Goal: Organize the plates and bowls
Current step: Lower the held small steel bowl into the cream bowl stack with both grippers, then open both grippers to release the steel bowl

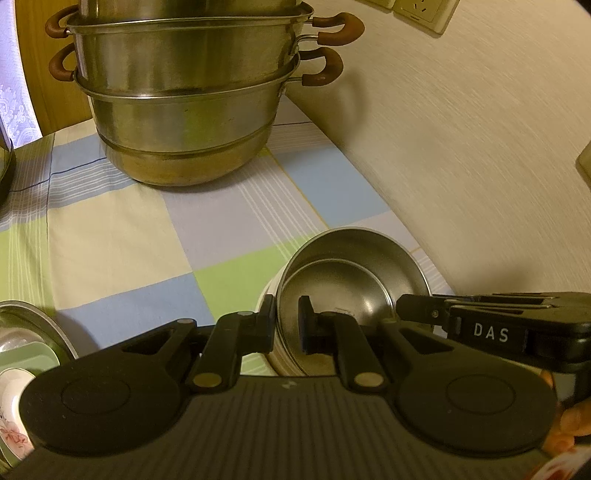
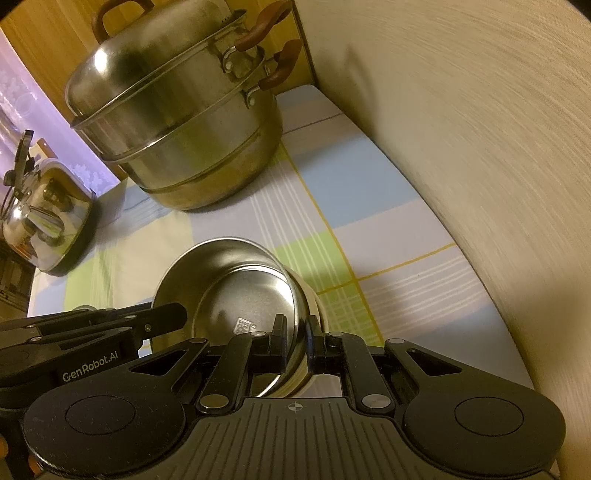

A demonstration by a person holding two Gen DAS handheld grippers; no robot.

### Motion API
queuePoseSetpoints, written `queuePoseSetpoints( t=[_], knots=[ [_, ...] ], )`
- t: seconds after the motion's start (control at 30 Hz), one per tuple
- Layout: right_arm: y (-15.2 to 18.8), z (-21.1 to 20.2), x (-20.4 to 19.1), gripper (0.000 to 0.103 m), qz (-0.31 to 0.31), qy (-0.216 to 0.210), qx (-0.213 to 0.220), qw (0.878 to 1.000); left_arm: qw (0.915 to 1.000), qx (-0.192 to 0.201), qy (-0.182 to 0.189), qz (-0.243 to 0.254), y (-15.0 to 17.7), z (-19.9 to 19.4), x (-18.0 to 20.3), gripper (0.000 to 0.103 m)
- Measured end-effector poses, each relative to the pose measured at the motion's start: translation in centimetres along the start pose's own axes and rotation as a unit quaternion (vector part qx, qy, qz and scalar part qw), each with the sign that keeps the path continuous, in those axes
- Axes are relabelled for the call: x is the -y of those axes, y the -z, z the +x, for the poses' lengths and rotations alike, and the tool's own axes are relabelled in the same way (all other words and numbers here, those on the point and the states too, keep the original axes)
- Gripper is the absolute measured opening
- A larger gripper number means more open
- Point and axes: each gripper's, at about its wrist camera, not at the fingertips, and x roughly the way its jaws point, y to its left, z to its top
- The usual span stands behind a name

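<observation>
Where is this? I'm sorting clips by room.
Likely a home kitchen or dining corner: a stacked steamer pot, a kettle and a checked tablecloth on a table against the wall.

Ahead of your black tool (image 1: 288,328) sits a silver bowl (image 1: 351,280) on a blue, green and cream checked cloth (image 1: 221,221); beyond, the steel pot (image 1: 184,110) has brown handles.

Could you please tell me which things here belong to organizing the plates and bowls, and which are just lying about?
In the job: steel bowl, clamped at its rim by left gripper and right gripper; dishes at left.
Lying about: steamer pot, kettle, wall socket.
</observation>
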Motion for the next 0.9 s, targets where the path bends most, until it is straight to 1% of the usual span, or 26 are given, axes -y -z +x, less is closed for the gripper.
queuePoseSetpoints(
  t=[0.13,0.6,0.9],
  knots=[
    [0.14,-0.13,-0.18,0.010,-0.005,0.002,0.006,1.000,1.0000,-0.001,-0.001,-0.001,0.11,0.13,-0.08,0.011],
    [0.11,-0.02,-0.04,0.010,-0.004,0.005,0.004,1.000,1.0000,-0.003,-0.003,-0.003,0.32,0.22,-0.20,0.011],
    [0.26,-0.33,-0.13,0.010,-0.009,0.001,0.010,1.000,1.0000,0.000,-0.004,-0.004,0.55,-0.15,-0.09,0.011]
  ],
)
